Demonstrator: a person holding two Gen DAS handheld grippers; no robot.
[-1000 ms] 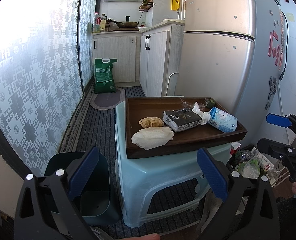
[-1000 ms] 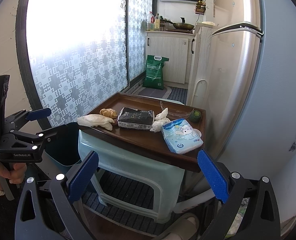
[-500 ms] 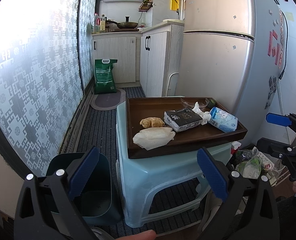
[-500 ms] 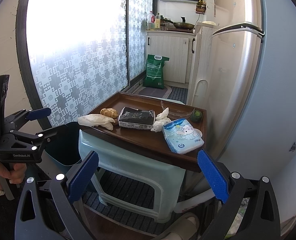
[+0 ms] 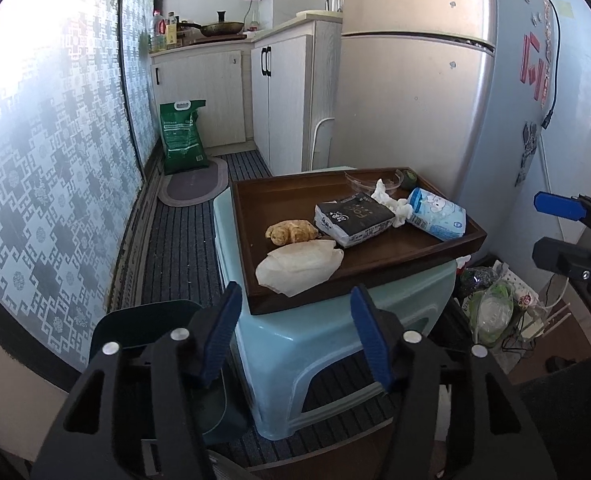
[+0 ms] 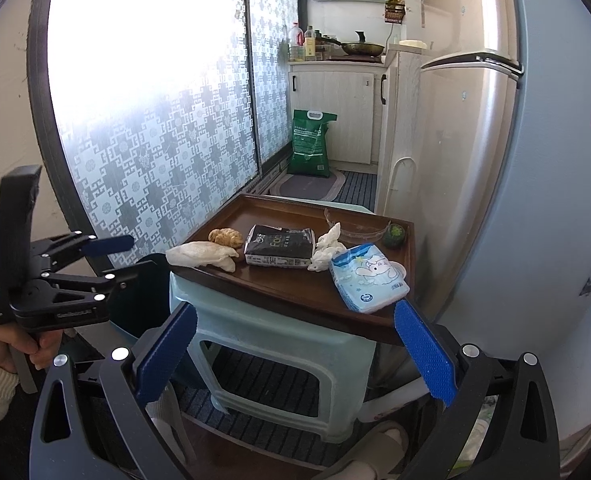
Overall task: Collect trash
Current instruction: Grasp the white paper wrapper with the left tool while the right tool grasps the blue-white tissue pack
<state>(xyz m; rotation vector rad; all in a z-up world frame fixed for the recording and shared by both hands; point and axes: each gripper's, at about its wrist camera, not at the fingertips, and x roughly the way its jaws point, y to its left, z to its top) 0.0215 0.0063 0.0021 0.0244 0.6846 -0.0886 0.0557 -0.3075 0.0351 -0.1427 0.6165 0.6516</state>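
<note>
Glossy dark wooden tray (image 5: 295, 204) rests on smooth pale-green plastic stool (image 5: 327, 336).

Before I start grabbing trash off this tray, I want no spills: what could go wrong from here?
The wooden tray overhangs the plastic stool; pressing its near edge might tip it. The blue tissue pack sits at that edge and could slide off. The crumpled white tissue touches the black pack, so the open right gripper may drag both.

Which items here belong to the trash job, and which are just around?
Job: white wrapper, crumpled tissue, brown scrap, bin, tray.
Around: stool, fridge, green sack, pan.
</note>
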